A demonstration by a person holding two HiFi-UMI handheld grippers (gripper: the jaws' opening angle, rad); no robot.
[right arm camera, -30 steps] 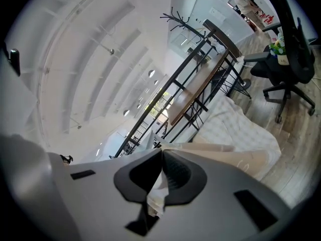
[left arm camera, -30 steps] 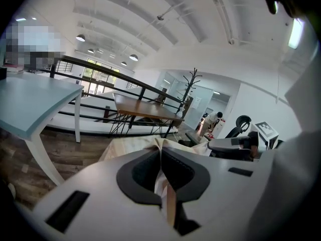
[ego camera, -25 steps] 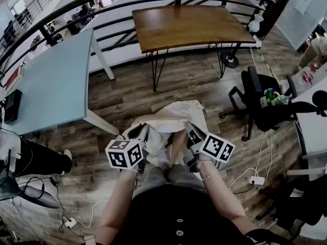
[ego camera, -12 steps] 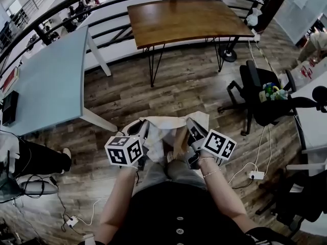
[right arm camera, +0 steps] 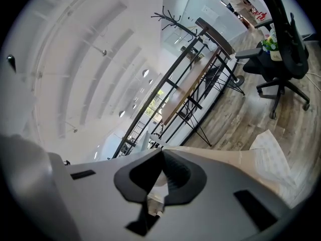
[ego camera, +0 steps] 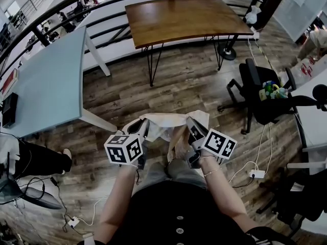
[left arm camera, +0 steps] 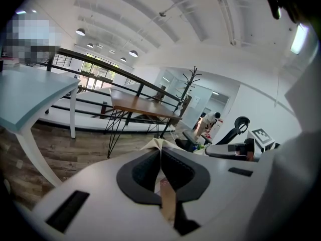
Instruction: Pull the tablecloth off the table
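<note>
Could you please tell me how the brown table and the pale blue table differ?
The brown table has a wooden top; the pale blue table has a plain one. The brown table stands on thin black legs, the pale blue table on thick white ones. Both stand on the wood floor.

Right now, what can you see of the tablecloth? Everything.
The tablecloth is a thin, cream-white fabric with a tan face showing where it folds over. It is crumpled into a loose bundle, not spread out. It hangs between the left gripper and the right gripper, and each gripper's fingers are shut on an edge of it. It sits in front of the person's legs above the floor, completely off the wooden table. I can't tell if it touches the floor.
</note>
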